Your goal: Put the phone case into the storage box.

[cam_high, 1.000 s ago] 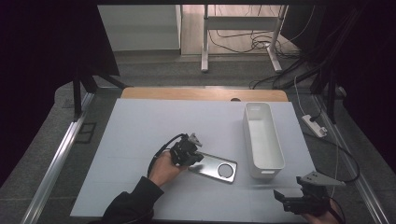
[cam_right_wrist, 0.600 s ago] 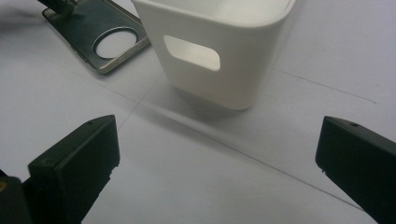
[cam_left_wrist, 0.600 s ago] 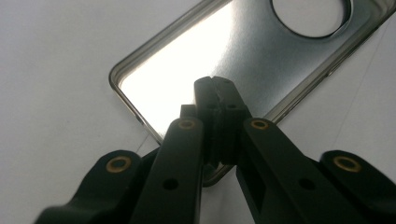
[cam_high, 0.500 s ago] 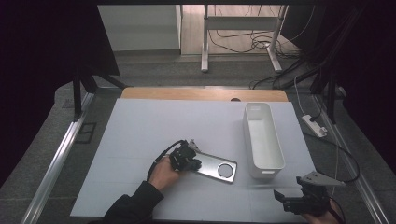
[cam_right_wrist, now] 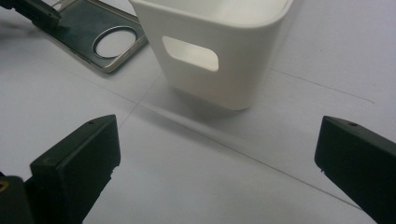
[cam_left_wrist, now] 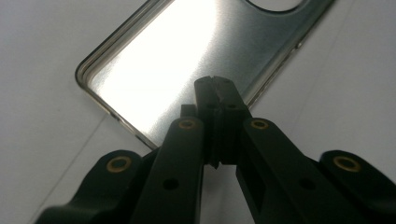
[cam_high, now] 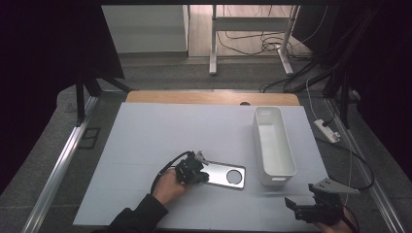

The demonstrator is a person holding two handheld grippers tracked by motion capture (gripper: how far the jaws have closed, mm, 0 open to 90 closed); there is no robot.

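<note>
A silver metal phone case (cam_high: 228,175) with a round hole lies flat on the white table (cam_high: 160,136). My left gripper (cam_high: 201,169) is at the case's left end, held by a hand with a dark sleeve. In the left gripper view its jaws are pressed together, and the left gripper's tips (cam_left_wrist: 215,84) sit over the near long edge of the case (cam_left_wrist: 177,56); I see nothing between them. My right gripper (cam_high: 303,200) hovers at the table's front right corner. It (cam_right_wrist: 219,154) stands wide open and faces the white bin (cam_right_wrist: 210,56) and the case (cam_right_wrist: 100,35).
The long white bin (cam_high: 279,177) stands empty at the right of the table, just right of the case. A bare wooden strip (cam_high: 209,97) runs along the table's far edge. Cables and a power strip (cam_high: 326,130) lie on the floor beyond.
My left gripper has slid a little toward the table's front edge, staying at the case's left end. The case, the bin and the right gripper have not moved.
</note>
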